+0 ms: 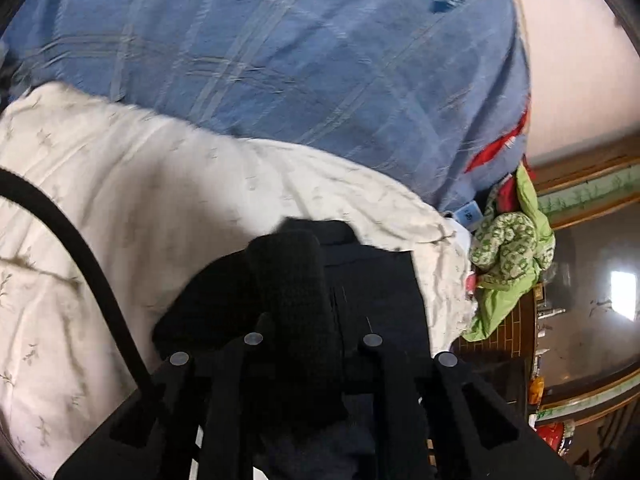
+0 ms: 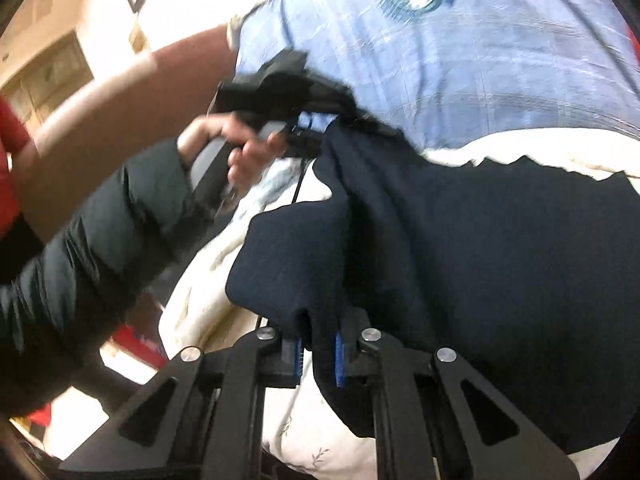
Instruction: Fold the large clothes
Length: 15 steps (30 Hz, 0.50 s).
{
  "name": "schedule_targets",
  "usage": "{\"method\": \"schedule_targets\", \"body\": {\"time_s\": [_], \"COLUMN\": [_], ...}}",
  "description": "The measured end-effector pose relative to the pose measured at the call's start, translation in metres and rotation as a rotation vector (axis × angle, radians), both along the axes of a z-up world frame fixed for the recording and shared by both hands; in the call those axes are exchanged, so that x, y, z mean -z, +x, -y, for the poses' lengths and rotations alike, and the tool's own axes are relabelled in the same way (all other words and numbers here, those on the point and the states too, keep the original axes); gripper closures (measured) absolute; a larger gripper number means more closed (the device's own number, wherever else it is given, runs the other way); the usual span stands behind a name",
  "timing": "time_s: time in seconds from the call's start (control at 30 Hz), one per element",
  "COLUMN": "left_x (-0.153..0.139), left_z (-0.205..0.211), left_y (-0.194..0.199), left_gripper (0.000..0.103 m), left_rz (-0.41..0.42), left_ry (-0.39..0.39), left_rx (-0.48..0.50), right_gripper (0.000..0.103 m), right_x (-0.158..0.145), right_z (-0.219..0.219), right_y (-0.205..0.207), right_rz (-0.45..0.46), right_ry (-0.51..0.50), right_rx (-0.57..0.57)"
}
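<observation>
The dark navy garment (image 2: 460, 248) is draped over a white quilt with a faint sprig print (image 1: 140, 200), which lies on a blue checked bedspread (image 1: 280, 60). In the right wrist view the cloth hangs stretched between 2 hold points: its near edge is bunched between the blue pads (image 2: 339, 356) of the right gripper (image 2: 318, 354), whose jaws are drawn close and pinch the fabric, and a far corner rises to the left gripper (image 2: 304, 120), where the cloth gathers into a dark wad at the tips. A hand (image 2: 236, 148) grips that tool's handle, with a dark puffy sleeve (image 2: 100, 232) running back toward the lower left. In the left wrist view the left gripper (image 1: 308, 280) is mostly hidden under the garment (image 1: 372, 300), including a ribbed knitted band (image 1: 288, 280) lying over the fingers; the jaws stand narrow with the cloth clamped between them. A black cable (image 1: 80, 248) curves across the quilt on the left. Past the bed's right edge sits a heap of green patterned cloth (image 1: 512, 248), beside a red piece (image 1: 496, 148). Both views are blurred.
</observation>
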<state>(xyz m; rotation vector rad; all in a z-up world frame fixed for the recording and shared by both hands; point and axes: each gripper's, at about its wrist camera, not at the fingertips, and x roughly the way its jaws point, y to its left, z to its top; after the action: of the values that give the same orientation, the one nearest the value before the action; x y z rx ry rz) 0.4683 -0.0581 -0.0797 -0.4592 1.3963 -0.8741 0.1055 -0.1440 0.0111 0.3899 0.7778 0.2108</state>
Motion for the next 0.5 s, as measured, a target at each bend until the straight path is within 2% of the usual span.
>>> {"method": "schedule_targets", "body": {"time_s": [0.1,0.17,0.3,0.43,0.5], "left_x": [-0.024,-0.041,-0.068,-0.072,-0.067], "left_z": [0.032,0.061,0.146,0.228,0.275], "left_y": [-0.006,-0.012,-0.03,-0.051,-0.065], "left_gripper": [0.09,0.09,0.09,0.09,0.089], "left_rz": [0.032,0.052,0.099,0.1,0.105], "left_ry": [-0.021,-0.028,-0.023,-0.016,0.001], "left_rx": [0.033,0.067,0.167,0.259,0.313], "right_gripper": [0.092,0.092,0.092,0.092,0.092], "right_x": [-0.017,-0.02,-0.019,-0.012,-0.011], "right_z": [0.032,0.034,0.048,0.049,0.072], "right_y": [-0.016,-0.019,-0.025,-0.038,-0.057], "right_rz": [0.032,0.048,0.077,0.09,0.09], "right_ry": [0.024,0.034,0.07,0.081,0.092], "right_rx": [0.069,0.107,0.223,0.329,0.394]}}
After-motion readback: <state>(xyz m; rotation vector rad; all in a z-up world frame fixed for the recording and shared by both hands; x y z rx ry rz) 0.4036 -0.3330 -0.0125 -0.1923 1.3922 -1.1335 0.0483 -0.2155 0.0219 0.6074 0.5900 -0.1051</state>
